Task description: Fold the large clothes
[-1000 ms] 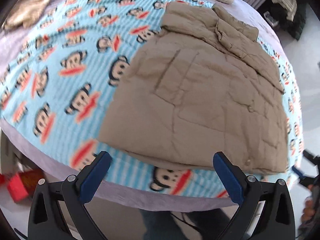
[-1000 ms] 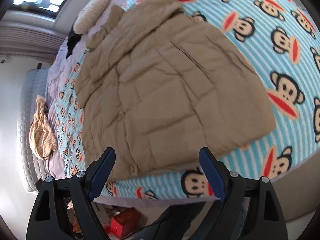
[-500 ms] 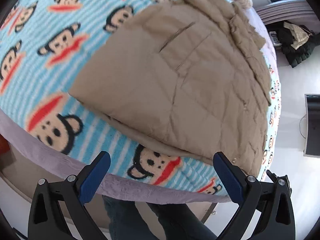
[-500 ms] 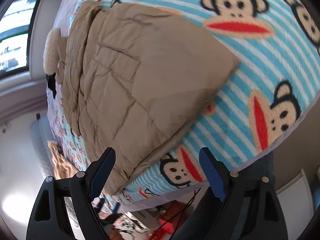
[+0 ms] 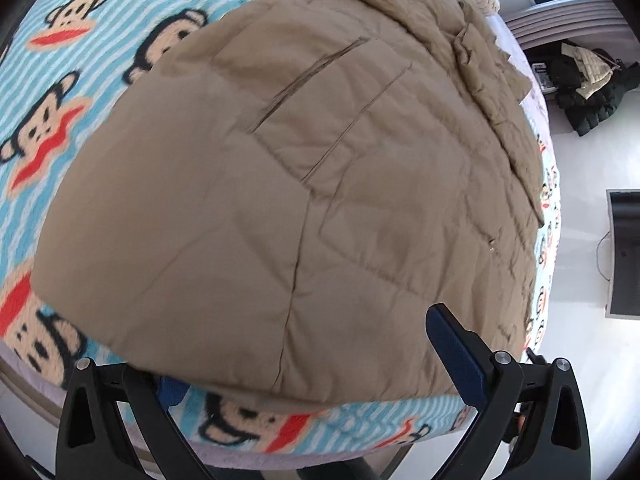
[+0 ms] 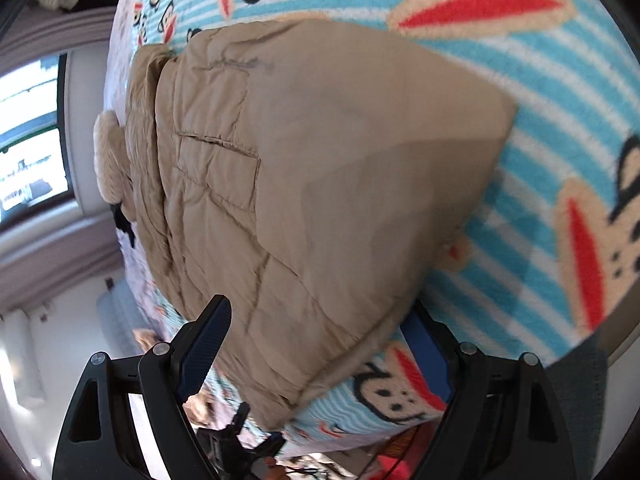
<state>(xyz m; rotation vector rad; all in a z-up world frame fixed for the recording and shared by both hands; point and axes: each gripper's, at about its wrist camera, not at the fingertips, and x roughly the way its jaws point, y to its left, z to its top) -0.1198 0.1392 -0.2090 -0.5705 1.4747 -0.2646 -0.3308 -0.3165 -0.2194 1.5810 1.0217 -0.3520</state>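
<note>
The left gripper (image 5: pixel 316 364) straddles the near hem of the tan jacket (image 5: pixel 280 184), its jaws closing but not yet pressing the cloth. The right gripper (image 6: pixel 320 344) has its jaws spread wide around a hem corner. The jacket lies flat on the monkey-print blanket (image 5: pixel 52 92) covering the bed.

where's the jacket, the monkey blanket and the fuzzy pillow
tan jacket (image 5: pixel 280 208): left wrist view, middle of its quilted front
monkey blanket (image 6: pixel 532 216): right wrist view, striped part beside the jacket
fuzzy pillow (image 6: pixel 110 160): right wrist view, its rounded end
</note>
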